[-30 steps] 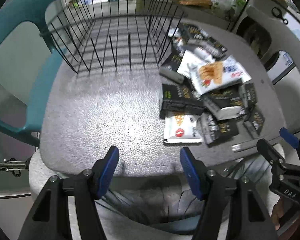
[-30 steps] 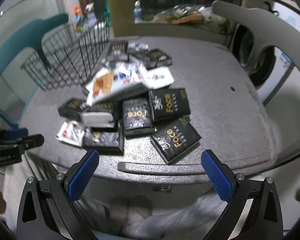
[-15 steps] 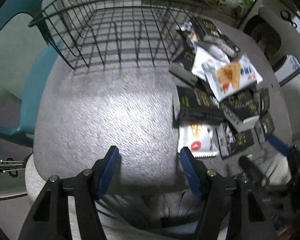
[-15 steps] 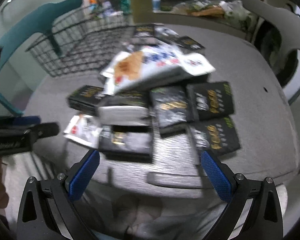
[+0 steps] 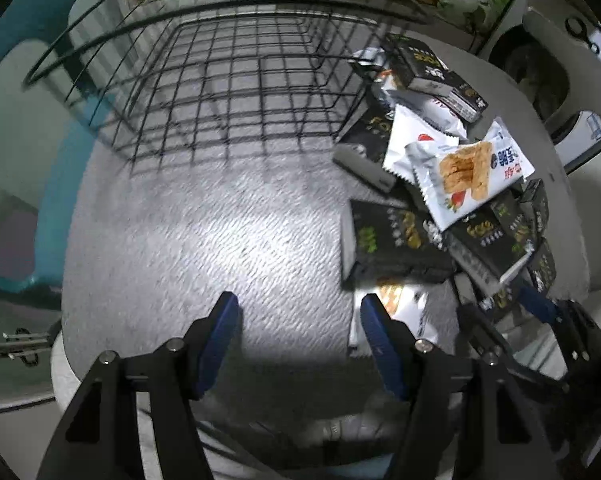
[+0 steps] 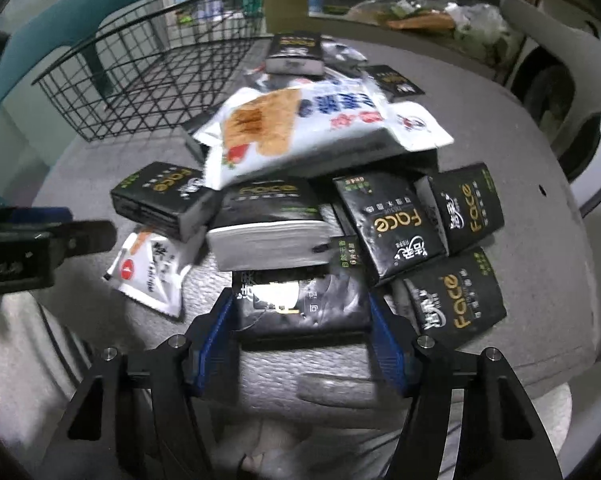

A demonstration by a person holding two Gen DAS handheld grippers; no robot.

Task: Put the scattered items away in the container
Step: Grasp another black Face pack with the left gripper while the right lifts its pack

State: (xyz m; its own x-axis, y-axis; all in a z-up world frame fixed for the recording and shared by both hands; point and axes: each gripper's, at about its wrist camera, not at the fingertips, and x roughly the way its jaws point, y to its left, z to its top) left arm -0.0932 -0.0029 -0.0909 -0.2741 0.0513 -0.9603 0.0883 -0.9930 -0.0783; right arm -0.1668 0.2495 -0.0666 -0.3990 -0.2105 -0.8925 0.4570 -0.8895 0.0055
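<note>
step: first pick. your right gripper (image 6: 302,320) jaws just closing, pads now against black tissue pack (image 6: 300,306) at pile's near edge. left gripper (image 5: 298,324) wide, empty. next: lift pack, carry to empty wire basket (image 6: 148,92).

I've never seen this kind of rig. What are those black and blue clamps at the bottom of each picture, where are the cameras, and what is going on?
They are handheld two-finger grippers, each carrying a fisheye camera looking along its fingers. The left gripper is open over bare grey table. The right gripper has just been closing around a black tissue pack at the near edge of the pile; the pads appear to touch its sides. The black wire basket behind is empty.
</note>
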